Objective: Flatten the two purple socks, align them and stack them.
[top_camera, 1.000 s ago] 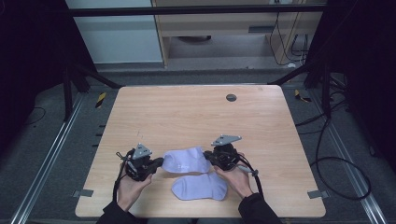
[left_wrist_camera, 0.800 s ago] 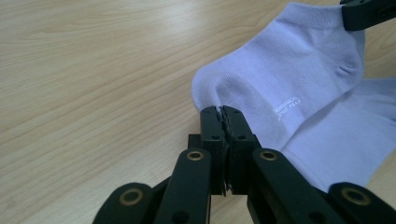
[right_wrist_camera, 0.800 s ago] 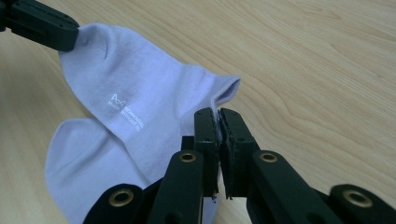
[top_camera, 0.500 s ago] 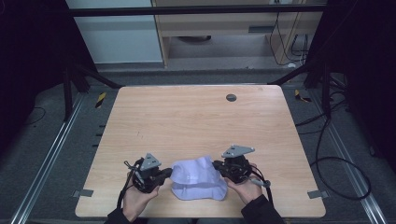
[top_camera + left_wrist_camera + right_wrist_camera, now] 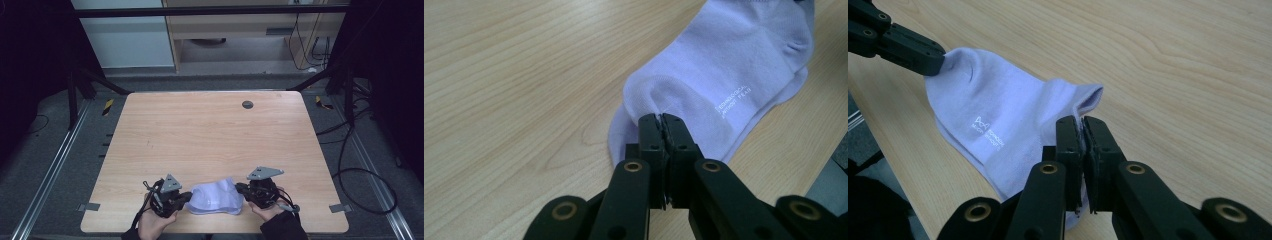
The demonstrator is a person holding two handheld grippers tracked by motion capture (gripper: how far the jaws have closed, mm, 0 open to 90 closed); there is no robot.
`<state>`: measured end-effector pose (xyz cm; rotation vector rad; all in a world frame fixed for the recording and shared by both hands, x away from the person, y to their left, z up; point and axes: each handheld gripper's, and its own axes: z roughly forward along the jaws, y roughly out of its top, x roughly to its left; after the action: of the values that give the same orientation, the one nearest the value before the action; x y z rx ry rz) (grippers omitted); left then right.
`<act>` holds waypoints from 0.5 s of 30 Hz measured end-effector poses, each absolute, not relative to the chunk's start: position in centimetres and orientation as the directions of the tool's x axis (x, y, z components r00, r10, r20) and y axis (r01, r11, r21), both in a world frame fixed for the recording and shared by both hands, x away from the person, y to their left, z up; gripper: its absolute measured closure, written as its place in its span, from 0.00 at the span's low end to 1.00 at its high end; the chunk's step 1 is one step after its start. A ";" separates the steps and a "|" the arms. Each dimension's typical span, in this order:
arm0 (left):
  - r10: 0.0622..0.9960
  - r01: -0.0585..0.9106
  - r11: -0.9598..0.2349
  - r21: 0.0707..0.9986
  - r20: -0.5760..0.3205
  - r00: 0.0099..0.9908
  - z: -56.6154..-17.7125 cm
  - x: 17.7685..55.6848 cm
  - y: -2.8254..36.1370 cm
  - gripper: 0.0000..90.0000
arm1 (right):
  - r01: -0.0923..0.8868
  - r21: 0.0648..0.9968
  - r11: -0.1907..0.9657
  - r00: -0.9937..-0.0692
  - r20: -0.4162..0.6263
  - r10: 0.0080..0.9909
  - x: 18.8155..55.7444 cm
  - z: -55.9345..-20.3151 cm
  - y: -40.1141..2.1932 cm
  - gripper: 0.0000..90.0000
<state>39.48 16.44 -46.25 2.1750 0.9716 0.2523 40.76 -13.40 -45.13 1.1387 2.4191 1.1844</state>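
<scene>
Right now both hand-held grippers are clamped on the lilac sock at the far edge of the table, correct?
Not quite. The left hand-held gripper and right hand-held gripper are clamped on the lilac sock, but at the near edge of the table, as the high view shows.

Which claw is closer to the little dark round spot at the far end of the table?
The right claw is nearer: the round spot lies almost straight beyond it. The left claw sits further to the left, at the sock's other end.

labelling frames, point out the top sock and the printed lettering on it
top sock (image 5: 216,196), high view, middle of its upper face
printed lettering (image 5: 734,101), left gripper view, centre of the white text
</scene>
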 end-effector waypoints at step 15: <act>0.716 0.588 -0.453 0.671 -0.119 0.688 -46.5 39.4 16.7 0.97 | 0.575 0.711 0.405 -0.678 0.137 0.722 40.9 -46.2 -13.0 0.96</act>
<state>39.40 16.74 -46.52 2.1902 0.9943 0.2341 40.88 -12.98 -46.18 1.1534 2.4663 1.1324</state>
